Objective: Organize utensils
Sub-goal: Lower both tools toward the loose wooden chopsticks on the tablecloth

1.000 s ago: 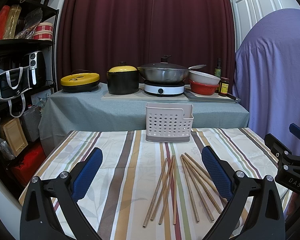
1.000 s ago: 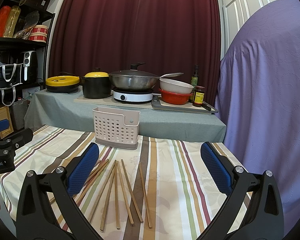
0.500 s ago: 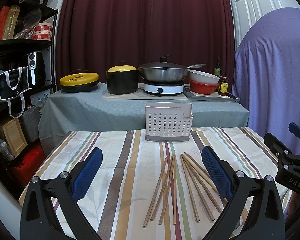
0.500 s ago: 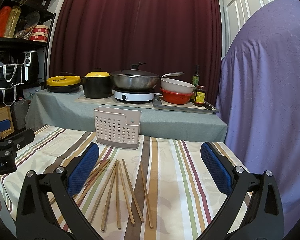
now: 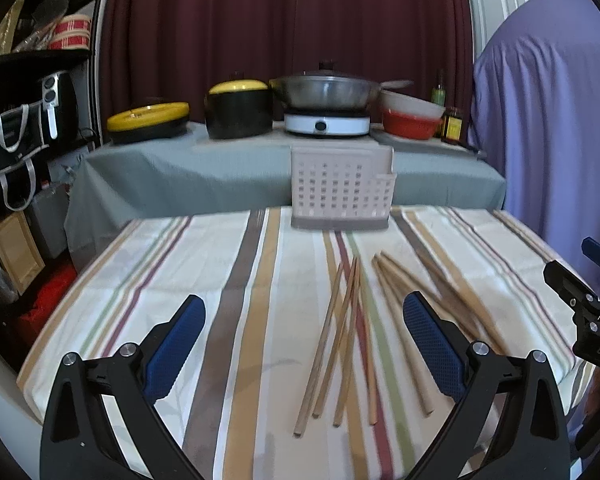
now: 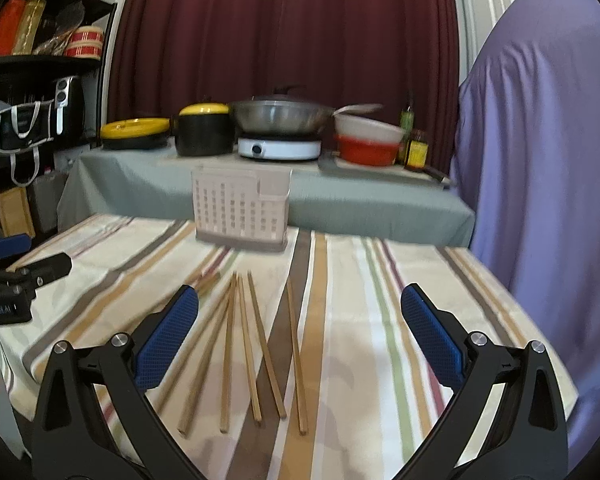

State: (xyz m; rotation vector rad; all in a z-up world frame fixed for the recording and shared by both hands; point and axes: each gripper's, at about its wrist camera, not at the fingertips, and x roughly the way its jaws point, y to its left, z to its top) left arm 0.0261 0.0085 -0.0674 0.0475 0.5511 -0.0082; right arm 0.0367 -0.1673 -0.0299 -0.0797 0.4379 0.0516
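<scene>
Several wooden chopsticks [image 5: 342,336] lie loose on the striped tablecloth [image 5: 228,280], fanned out toward me; in the right wrist view they lie [image 6: 252,344] left of centre. A pale perforated utensil holder [image 5: 342,190] stands upright at the table's far edge, also in the right wrist view [image 6: 242,208]. My left gripper [image 5: 304,340] is open and empty above the chopsticks' near ends. My right gripper [image 6: 300,332] is open and empty above the chopsticks. Each gripper shows at the edge of the other's view.
Behind the table a grey-covered counter [image 5: 220,168] holds a yellow-lidded pot [image 5: 238,110], a wok on a burner [image 5: 326,106], bowls and bottles. Dark shelves [image 5: 24,120] stand at left. A purple-draped shape [image 5: 552,120] stands at right.
Both grippers have tilted downward and moved forward over the table, so the chopsticks and holder appear nearer. Nothing has been grasped and the chopsticks have not moved.
</scene>
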